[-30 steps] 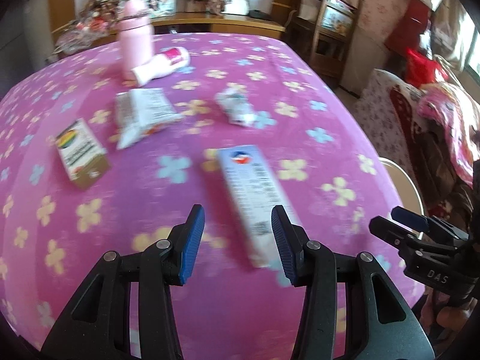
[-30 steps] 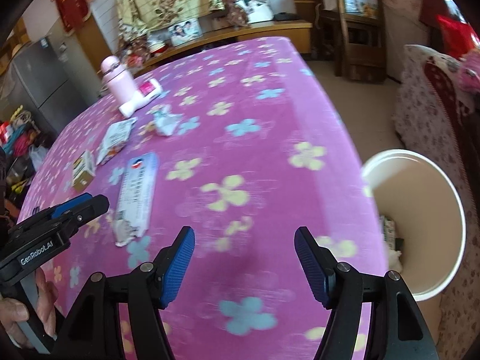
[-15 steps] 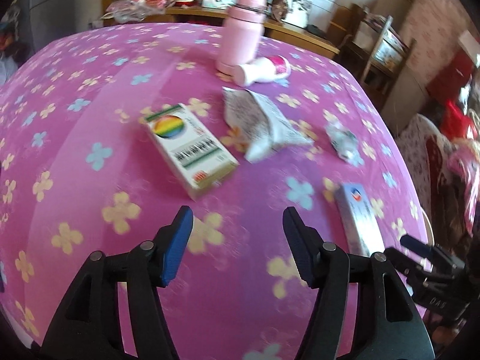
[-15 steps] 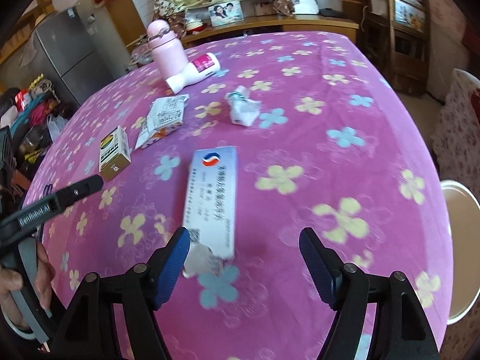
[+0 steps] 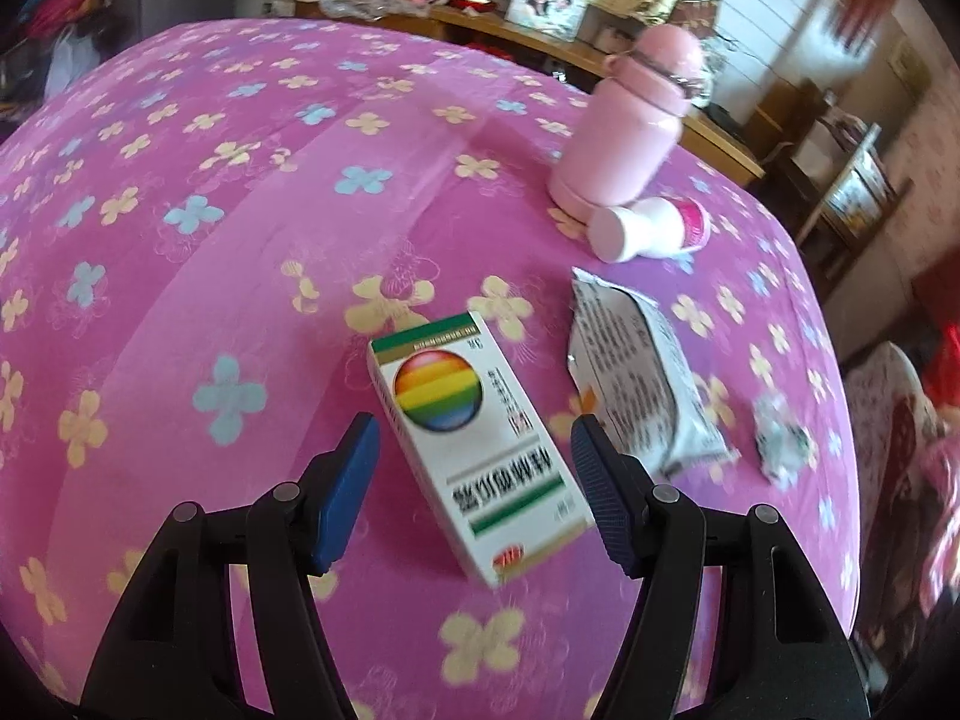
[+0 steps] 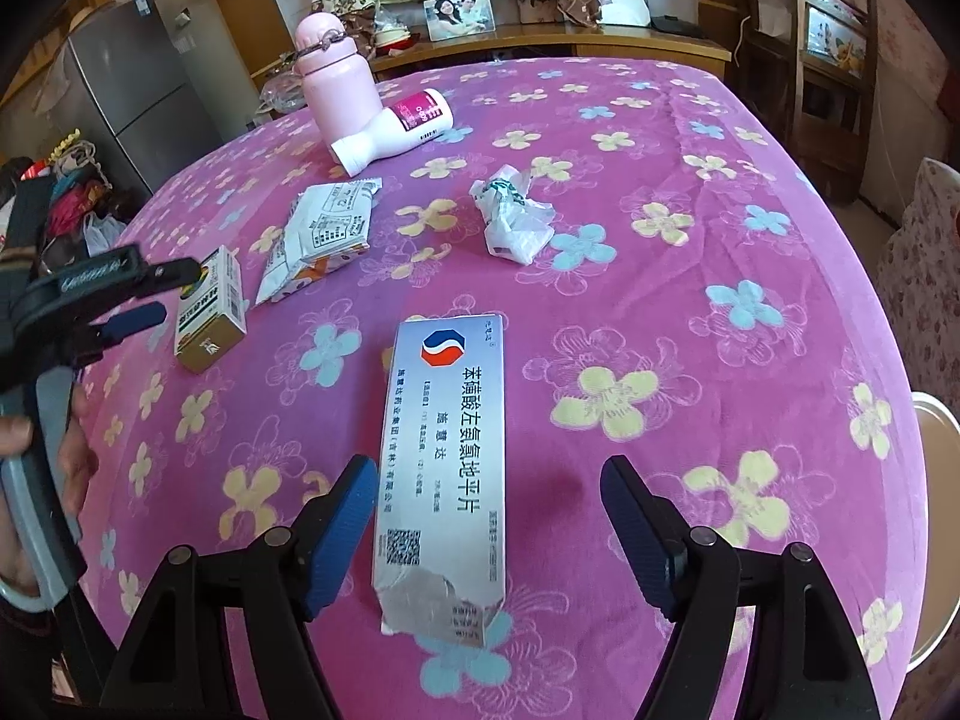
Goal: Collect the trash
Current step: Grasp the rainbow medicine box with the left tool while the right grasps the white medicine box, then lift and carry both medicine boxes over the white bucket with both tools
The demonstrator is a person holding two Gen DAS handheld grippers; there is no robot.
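Both tongs hang over the pink flowered surface [image 6: 690, 138], each lined up on its own piece of litter. The left tongs [image 5: 474, 480] stand apart, jaws having just widened, and the rainbow-printed box [image 5: 474, 438] lies flat between them, pads clear of its long sides: spread that far, I'd say, so they can drop astride it. Over on the right, the right tongs [image 6: 489, 534] are apart too, also freshly widened, with the long silver box [image 6: 444, 456] running lengthwise up the gap, torn end nearest the camera; the left pad sits just beside its edge, the right pad well off, so nothing is pinched yet.

Further back wait a flattened wrapper [image 6: 318, 234] and a crumpled wad [image 6: 510, 216]. The pink flask [image 6: 333, 84] stands upright with a white bottle [image 6: 399, 129] lying against its base. A pale bin rim [image 6: 936, 516] peeks past the surface's right edge, likely where all this is headed.
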